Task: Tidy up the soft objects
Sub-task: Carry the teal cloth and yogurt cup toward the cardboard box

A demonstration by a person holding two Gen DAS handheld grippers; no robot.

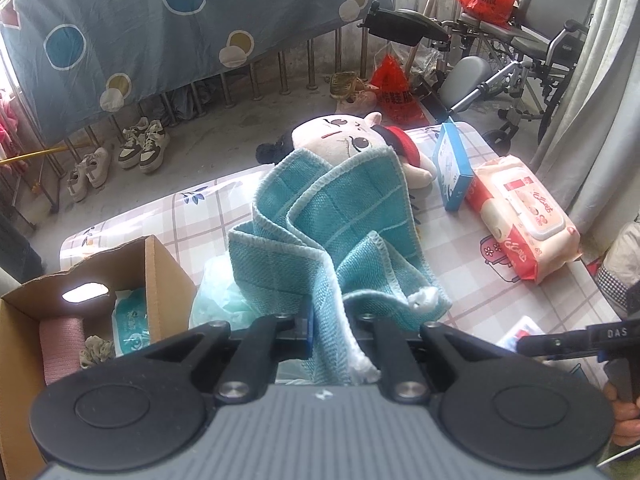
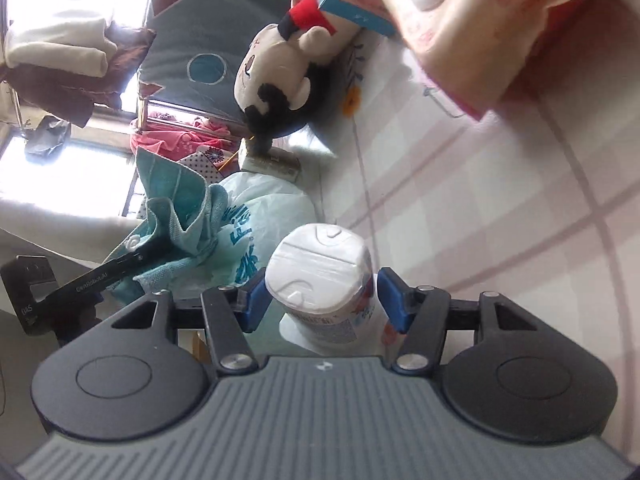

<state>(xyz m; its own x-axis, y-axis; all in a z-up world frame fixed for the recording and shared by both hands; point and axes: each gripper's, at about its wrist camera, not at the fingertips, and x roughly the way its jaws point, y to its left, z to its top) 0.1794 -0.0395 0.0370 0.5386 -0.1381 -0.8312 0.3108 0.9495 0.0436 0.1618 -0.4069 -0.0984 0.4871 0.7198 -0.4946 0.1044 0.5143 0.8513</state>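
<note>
My left gripper (image 1: 329, 334) is shut on a teal checked cloth (image 1: 332, 216) and holds it up above the table; the cloth also shows in the right wrist view (image 2: 176, 208). Behind it lies a plush doll (image 1: 348, 140) with black hair and a red collar, seen too in the right wrist view (image 2: 280, 68). My right gripper (image 2: 326, 300) is rolled sideways, its blue pads on either side of a white tissue pack (image 2: 320, 272); the jaws look closed against it. An open cardboard box (image 1: 100, 280) at the left holds a pink roll, a scrunchie and a tissue packet.
A wet-wipes pack (image 1: 524, 216) and a blue box (image 1: 452, 168) lie at the table's right. A pale plastic bag (image 1: 224, 300) sits beside the cardboard box. The checked tablecloth (image 2: 500, 208) covers the table. Shoes, a wheelchair and a hanging sheet stand beyond the table.
</note>
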